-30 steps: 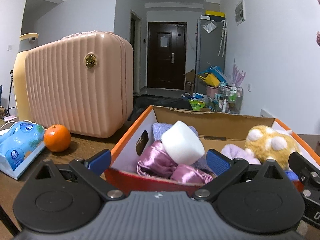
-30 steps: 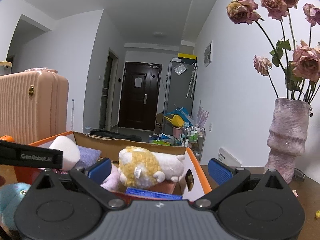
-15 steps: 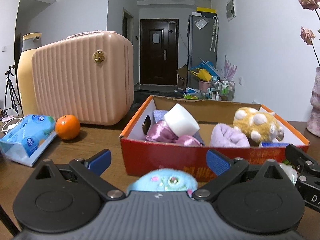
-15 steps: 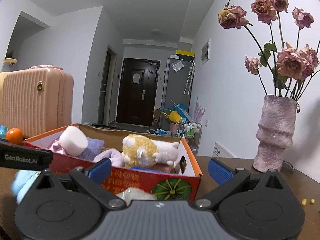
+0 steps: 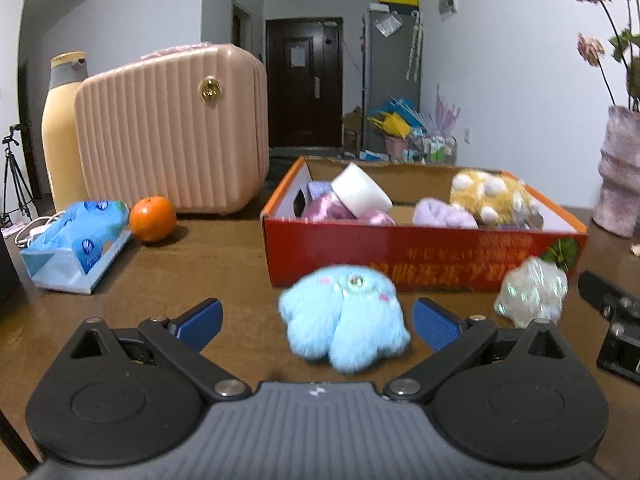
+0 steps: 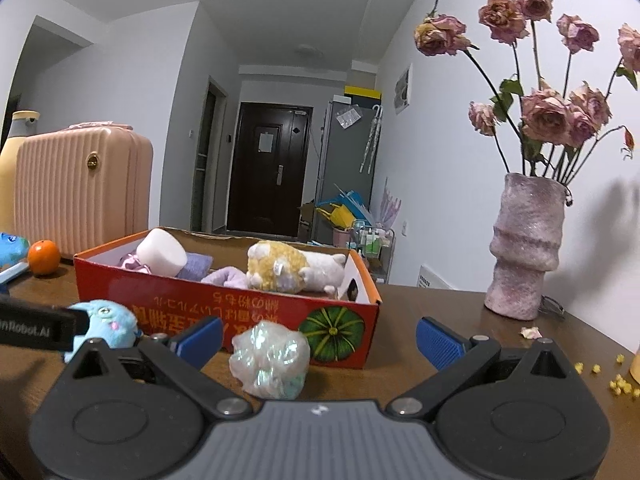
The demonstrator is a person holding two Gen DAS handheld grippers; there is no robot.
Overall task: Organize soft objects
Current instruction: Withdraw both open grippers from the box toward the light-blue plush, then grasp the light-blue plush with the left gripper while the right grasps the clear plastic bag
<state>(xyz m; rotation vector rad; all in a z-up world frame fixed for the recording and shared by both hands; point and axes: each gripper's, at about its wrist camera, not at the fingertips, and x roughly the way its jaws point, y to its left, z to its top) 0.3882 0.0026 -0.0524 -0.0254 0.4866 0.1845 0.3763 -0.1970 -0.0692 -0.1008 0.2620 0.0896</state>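
Fingers of the left gripper (image 5: pixel 316 318) stand spread, and the blue plush toy (image 5: pixel 345 316) lies between them, slightly toward the right-hand pad, low and wider than tall, resting on the wooden table (image 5: pixel 208 264). This hand is the nearer one to it. The right gripper (image 6: pixel 318 336) is likewise spread and empty, with the iridescent crinkly ball (image 6: pixel 272 358) just ahead, left of centre between its pads. Beyond both, the red cardboard box (image 5: pixel 420 248) holds a yellow plush (image 5: pixel 490 196), a white foam block (image 5: pixel 360 192) and purple cloths.
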